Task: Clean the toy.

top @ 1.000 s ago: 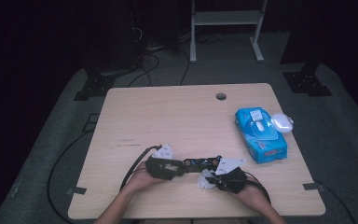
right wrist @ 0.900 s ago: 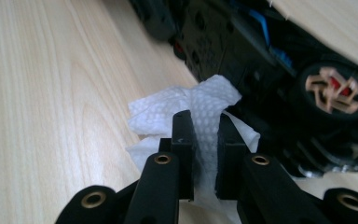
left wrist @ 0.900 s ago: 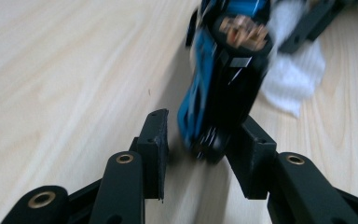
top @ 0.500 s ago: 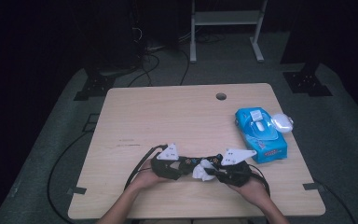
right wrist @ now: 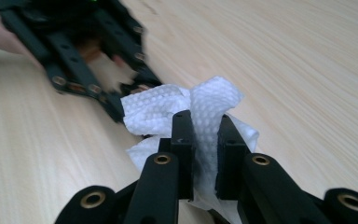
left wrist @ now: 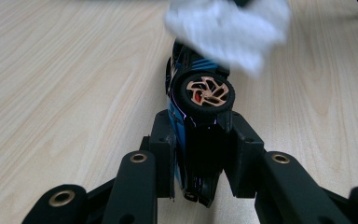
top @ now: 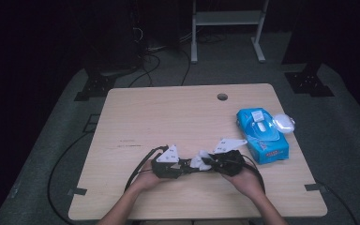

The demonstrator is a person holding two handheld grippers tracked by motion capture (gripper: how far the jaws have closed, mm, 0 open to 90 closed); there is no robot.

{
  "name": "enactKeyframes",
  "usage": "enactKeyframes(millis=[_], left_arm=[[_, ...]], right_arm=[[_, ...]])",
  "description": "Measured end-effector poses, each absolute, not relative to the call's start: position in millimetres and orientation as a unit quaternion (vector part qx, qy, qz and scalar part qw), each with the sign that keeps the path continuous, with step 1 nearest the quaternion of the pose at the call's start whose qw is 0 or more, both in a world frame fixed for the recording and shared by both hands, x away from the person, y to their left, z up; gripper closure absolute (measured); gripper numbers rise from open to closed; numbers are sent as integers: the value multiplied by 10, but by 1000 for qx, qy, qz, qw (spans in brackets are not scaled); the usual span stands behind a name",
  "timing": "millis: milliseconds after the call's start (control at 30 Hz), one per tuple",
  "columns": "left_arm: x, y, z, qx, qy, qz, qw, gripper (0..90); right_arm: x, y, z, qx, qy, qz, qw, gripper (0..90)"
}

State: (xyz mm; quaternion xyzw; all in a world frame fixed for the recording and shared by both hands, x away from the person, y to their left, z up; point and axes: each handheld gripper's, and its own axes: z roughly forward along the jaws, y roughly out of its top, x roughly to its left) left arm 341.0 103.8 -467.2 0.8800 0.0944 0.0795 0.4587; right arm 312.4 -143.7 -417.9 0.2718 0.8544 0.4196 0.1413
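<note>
Lower centre: left gripper jaws, just closed, clamp the toy car; right gripper jaws pinch the wipe against it.

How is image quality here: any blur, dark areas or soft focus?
High view: table evenly lit, surrounding floor nearly black. Left gripper view: toy car sharp, white wipe beyond it blurred. Right gripper view: wipe sharp, left gripper behind it smeared.
</note>
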Motion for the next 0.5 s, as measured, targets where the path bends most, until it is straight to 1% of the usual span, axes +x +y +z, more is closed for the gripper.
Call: enactKeyframes(millis=[67, 133, 200, 367, 500], left_arm=[[3410, 1035, -4673, 880, 95, 80, 459, 679], [3414, 1031, -4673, 880, 96, 79, 459, 679], [3417, 1034, -4676, 879, 98, 77, 460, 679], [3424, 1076, -4676, 879, 101, 76, 460, 679], [3424, 1121, -4675, 878, 103, 78, 460, 680]], right_arm=[[3139, -1561, -4177, 293, 847, 418, 146, 805], [3143, -1573, -4176, 300, 844, 420, 144, 805], [3137, -1502, -4181, 292, 848, 417, 148, 804], [3144, -1260, -4196, 268, 853, 426, 139, 803], [3170, -1310, -4193, 277, 849, 427, 140, 803]])
